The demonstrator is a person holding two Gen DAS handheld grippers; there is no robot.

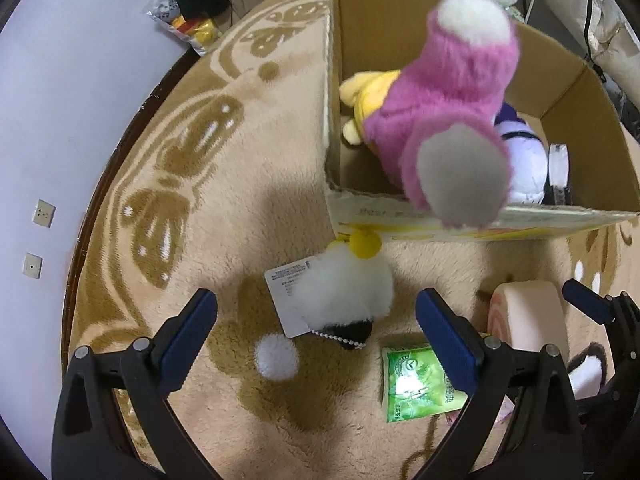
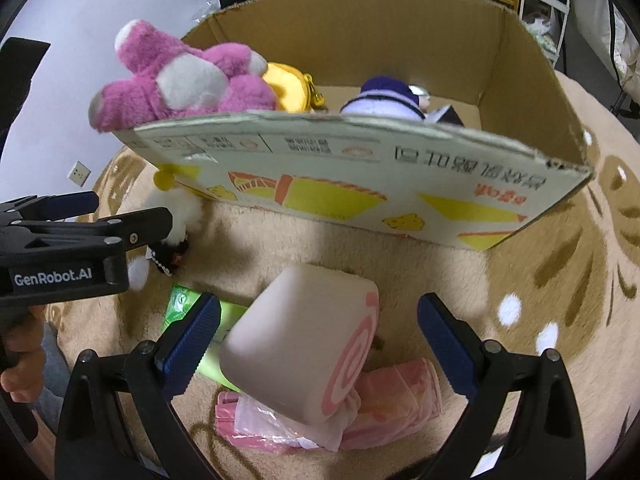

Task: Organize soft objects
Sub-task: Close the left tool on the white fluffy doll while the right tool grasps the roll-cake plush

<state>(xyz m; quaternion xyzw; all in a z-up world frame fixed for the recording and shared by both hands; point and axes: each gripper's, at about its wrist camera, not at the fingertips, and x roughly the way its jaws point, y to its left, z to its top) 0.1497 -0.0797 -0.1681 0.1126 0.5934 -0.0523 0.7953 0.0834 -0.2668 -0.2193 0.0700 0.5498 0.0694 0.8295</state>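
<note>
A pink plush bear (image 1: 448,120) lies over the front rim of the cardboard box (image 1: 568,76), half inside; it also shows in the right wrist view (image 2: 180,80). A yellow plush (image 1: 368,92) and a purple-white plush (image 1: 524,160) lie in the box. My left gripper (image 1: 316,340) is open above a small white plush (image 1: 348,288) with a tag on the rug. My right gripper (image 2: 320,340) is open around a pink swirl-roll cushion (image 2: 304,344), with gaps on both sides.
A green tissue pack (image 1: 416,384) lies on the beige patterned rug (image 1: 200,184) by the roll. A pink plastic pack (image 2: 380,412) lies under the roll. The left gripper's body (image 2: 72,240) is at the left. Shelves and clutter stand behind the box.
</note>
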